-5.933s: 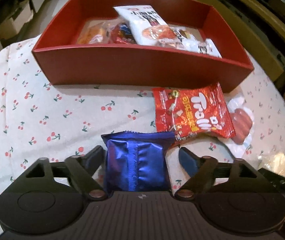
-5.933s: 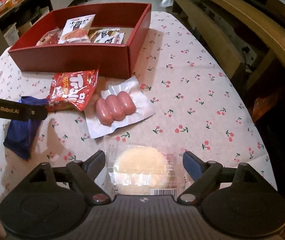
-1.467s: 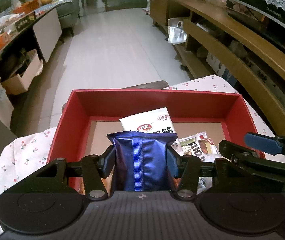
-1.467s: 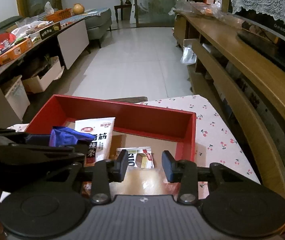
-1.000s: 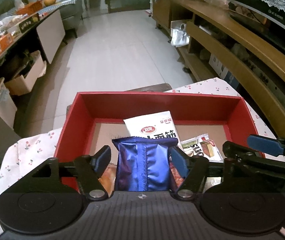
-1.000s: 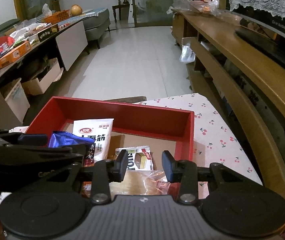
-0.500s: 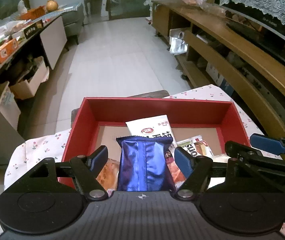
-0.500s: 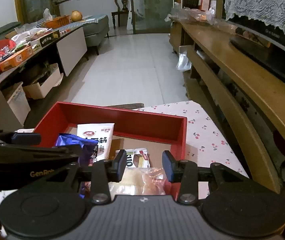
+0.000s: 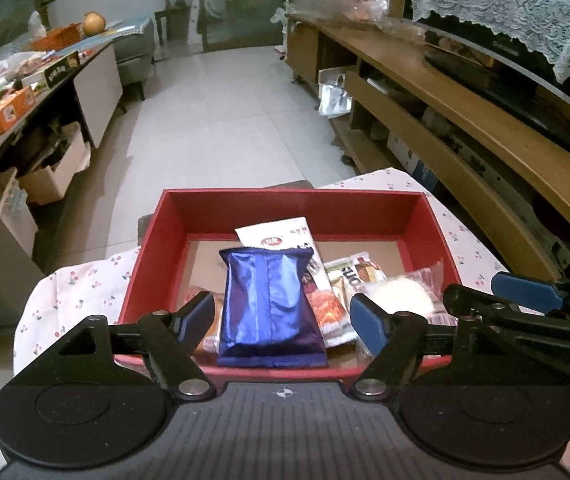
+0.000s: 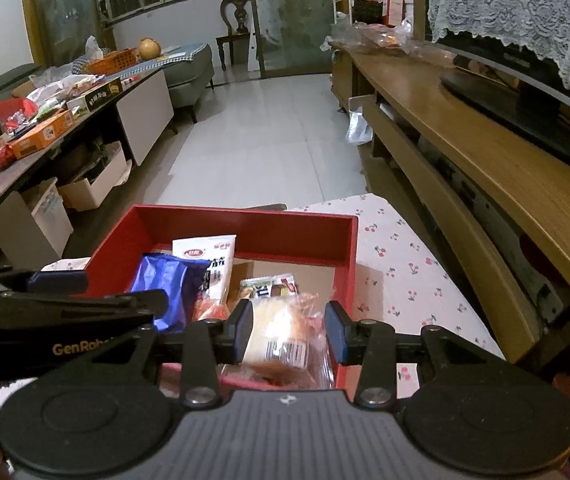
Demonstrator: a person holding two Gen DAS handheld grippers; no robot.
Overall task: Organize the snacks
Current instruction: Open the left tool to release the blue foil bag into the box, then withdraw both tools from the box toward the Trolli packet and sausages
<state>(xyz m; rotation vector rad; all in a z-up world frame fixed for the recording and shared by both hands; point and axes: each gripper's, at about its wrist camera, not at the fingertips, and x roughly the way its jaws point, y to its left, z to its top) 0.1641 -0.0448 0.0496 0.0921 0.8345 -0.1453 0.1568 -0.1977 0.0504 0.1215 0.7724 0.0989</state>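
1. A red box on a table with a cherry cloth, full of snacks.
2. Left gripper above the near edge of the box, jaws wide apart, holding nothing.
3. A shiny blue bag between the two left fingers, with a gap on each side. Lying in the box, near the front wall.
4. A white bag with a red mark behind the blue bag, partly under it.
5. An orange snack just left of the blue bag, mostly hidden.
6. A small bar pack to the right of the white bag.
7. A round pale bun in clear wrap at the right front of the box, beside the bar pack.
8. Right gripper over the right front corner of the box, jaws parted, not touching the bun wrap between them.
9. Bun in clear wrap down in the box, just inside the right wall.
10. Blue bag to the left, behind the black left gripper.
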